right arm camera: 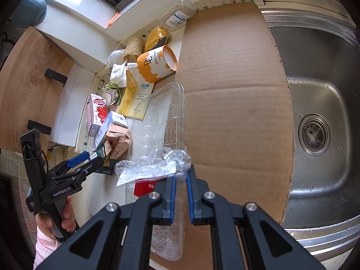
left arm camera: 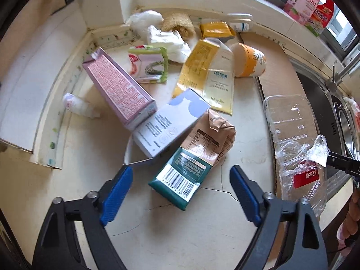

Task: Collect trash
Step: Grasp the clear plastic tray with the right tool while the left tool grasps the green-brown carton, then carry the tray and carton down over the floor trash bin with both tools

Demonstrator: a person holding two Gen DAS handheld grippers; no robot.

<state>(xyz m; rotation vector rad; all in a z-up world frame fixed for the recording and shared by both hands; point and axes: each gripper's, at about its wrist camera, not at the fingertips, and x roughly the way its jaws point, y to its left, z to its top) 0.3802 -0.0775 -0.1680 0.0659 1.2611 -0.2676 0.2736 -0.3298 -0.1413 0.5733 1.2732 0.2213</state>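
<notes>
The crumpled clear wrapper (right arm camera: pixel 155 168) with its red label hangs clenched in the right gripper (right arm camera: pixel 181 193), above the clear tray (right arm camera: pixel 173 103) at the cardboard's (right arm camera: pixel 234 90) edge. The left gripper (left arm camera: pixel 181 194), jaws released, hovers over the green-and-brown packet (left arm camera: pixel 191 159) on the surface (left arm camera: pixel 67 193), probably next to be grasped: lower, then close.

Home kitchen: steel sink (right arm camera: pixel 319 103), tiled counter (left arm camera: pixel 157 213), window (left arm camera: pixel 337 20).
</notes>
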